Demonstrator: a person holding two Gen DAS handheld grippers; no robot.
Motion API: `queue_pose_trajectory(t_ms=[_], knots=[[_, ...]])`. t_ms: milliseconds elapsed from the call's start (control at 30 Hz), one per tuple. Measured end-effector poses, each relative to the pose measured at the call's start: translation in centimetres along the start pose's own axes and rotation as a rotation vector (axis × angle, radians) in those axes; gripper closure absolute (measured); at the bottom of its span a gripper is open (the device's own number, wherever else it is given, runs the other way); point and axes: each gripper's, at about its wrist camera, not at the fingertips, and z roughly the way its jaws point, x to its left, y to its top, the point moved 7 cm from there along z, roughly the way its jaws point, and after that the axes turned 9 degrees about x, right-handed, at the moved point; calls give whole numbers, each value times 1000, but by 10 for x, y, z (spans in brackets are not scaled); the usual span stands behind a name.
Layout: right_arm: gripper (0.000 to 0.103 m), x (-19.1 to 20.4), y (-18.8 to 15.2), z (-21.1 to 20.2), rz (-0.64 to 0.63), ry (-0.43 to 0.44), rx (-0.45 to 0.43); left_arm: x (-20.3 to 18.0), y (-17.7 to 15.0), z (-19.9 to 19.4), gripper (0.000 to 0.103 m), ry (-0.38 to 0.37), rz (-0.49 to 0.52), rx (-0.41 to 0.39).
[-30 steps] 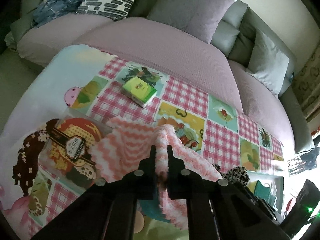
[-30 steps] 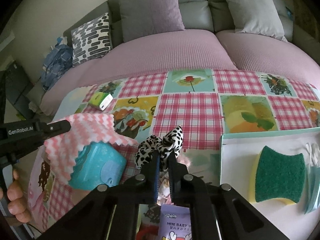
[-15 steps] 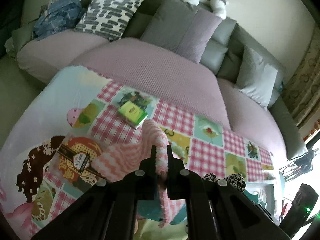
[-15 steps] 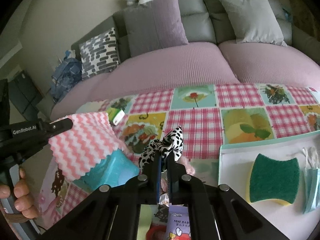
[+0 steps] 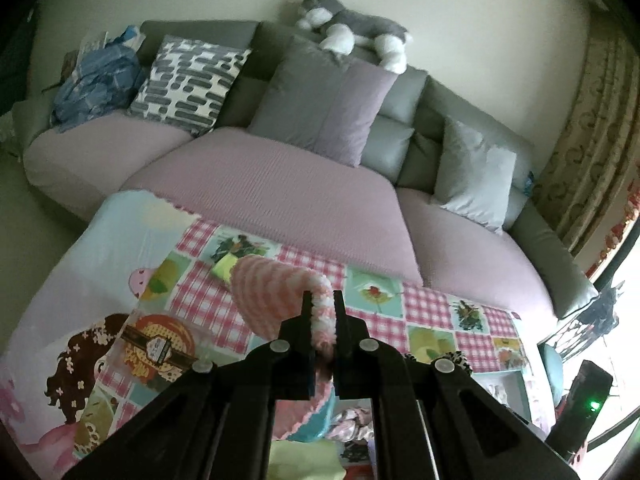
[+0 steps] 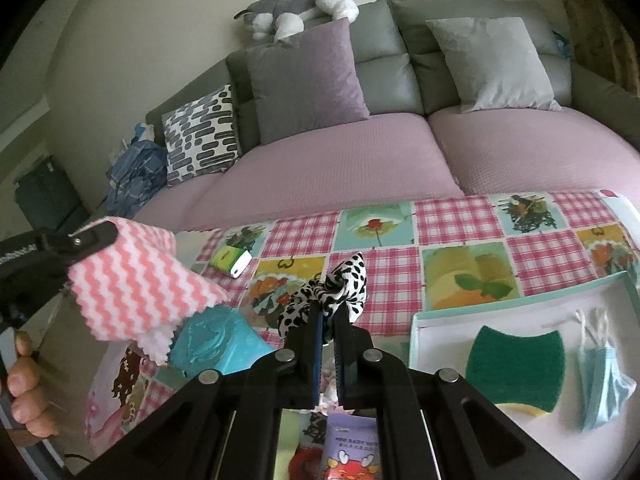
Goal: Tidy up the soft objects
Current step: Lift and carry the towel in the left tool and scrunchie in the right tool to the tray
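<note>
**Both claws clamped on soft things above the patchwork cloth**

Left gripper (image 5: 321,300) is pinching a pink-and-white zigzag cloth (image 6: 132,284) tight between its fingers, jaws nearly closed on the fluffy edge, and the cloth is hanging off the table in a loose fold. Right gripper (image 6: 329,312) is squeezing a black-and-white spotted scrunchie (image 6: 336,292) the same way, jaws drawn in on the fabric, the scrunchie bunching up above the fingertips.

Under the hanging cloth a teal pouch (image 6: 216,340) is lying on the patchwork tablecloth (image 6: 460,232). A small green packet (image 6: 231,259) is sitting farther back on the tablecloth, near the sofa (image 6: 340,160). Off to the right a white tray (image 6: 440,320) with a mint rim is holding a green scouring sponge (image 6: 516,360) and, just beside it, a pale blue face mask (image 6: 600,384). A person's hand (image 6: 24,384) is wrapping around the left tool's handle at the picture's edge. A grey-and-white plush dog (image 5: 352,32) is lying along the top of the sofa back, above the cushions.
</note>
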Motion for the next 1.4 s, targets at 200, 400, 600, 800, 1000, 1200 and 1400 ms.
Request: queue_pose_trajectory(t_ms=[200,400,600,800,1000,1200,1400], knots=[[98,-15,3,-18,20,-24,-30,-28,2,-25,97,-32,67,-60],[98,-41,4,-40,56,-70,-62,-62,-4,-32,97,-70,136,-65],[98,-87,0,-64,117,-166,-76,-100,-17,-23,97,-108,195,-34],[98,-137,-9,-85,205,-233,-88,-144,-36,-13,97,-152,273,13],[98,-180,-18,-110,281,-298,-113,-186,-59,-2,97,-196,354,65],[98,-219,-30,-129,360,-353,-123,-222,-83,8,97,-233,433,119],[98,-234,-37,-125,383,-388,-99,-243,-104,24,97,-262,483,178]])
